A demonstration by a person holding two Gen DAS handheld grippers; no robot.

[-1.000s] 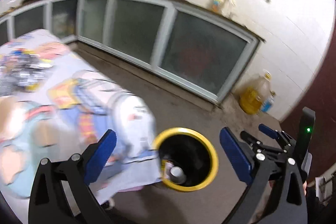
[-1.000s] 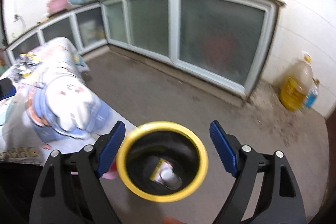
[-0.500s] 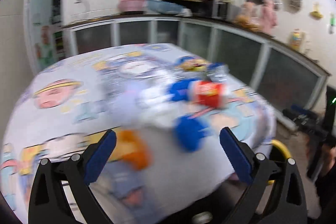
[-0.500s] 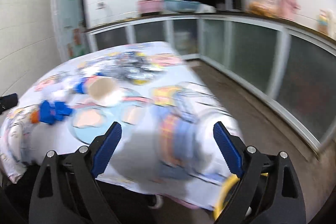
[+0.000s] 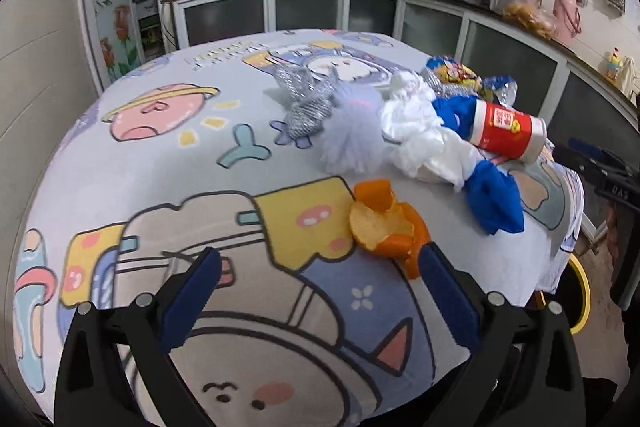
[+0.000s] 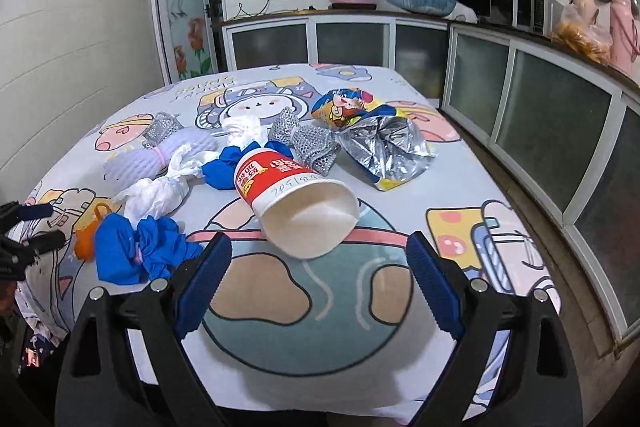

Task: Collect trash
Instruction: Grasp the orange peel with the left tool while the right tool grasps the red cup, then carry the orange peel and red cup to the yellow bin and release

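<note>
Trash lies on a cartoon-print tablecloth. My left gripper is open and empty, and an orange peel lies just ahead of its right finger. My right gripper is open too. A red and white paper cup lies on its side just beyond its fingertips, mouth towards me. Around the cup are blue crumpled gloves, white crumpled plastic, a lavender mesh puff, silver glitter scraps and a foil snack bag.
A yellow-rimmed bin stands on the floor past the table's right edge in the left wrist view. Glass-fronted cabinets run along the walls. The other gripper shows at the left edge of the right wrist view.
Both views have swung from the yellow-rimmed bin on the floor up and round to the table top. The blur has gone, and both grippers now face the pile of trash.
</note>
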